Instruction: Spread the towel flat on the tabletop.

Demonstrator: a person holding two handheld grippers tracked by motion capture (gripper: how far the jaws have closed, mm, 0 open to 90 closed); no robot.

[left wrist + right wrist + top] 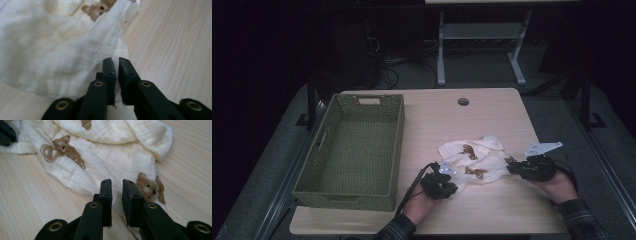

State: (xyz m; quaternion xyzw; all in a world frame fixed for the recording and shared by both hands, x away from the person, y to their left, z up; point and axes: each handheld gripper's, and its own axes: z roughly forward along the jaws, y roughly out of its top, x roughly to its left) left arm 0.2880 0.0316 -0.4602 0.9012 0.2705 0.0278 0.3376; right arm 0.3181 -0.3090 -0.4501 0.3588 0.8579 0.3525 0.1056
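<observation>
High view: a cream cloth (477,159) printed with brown bears lies crumpled on the near right part of the wooden table (432,120), well right of an empty green woven basket (357,150). The left gripper (451,181) sits at the cloth's near left corner; the right gripper (513,166) meets its right edge.

Left gripper view: the black jaws stand almost together — a thin fold of the cloth (60,50) at its near corner is pinched between the pads, the rest spreading away to the left over the table (175,45).

Right gripper view: the jaws stand narrow, a slim gap between them, with the cloth's edge (105,162) running into that gap beside a printed bear (150,187); it appears gripped there. The left gripper (6,132) shows at the far left corner.
</observation>
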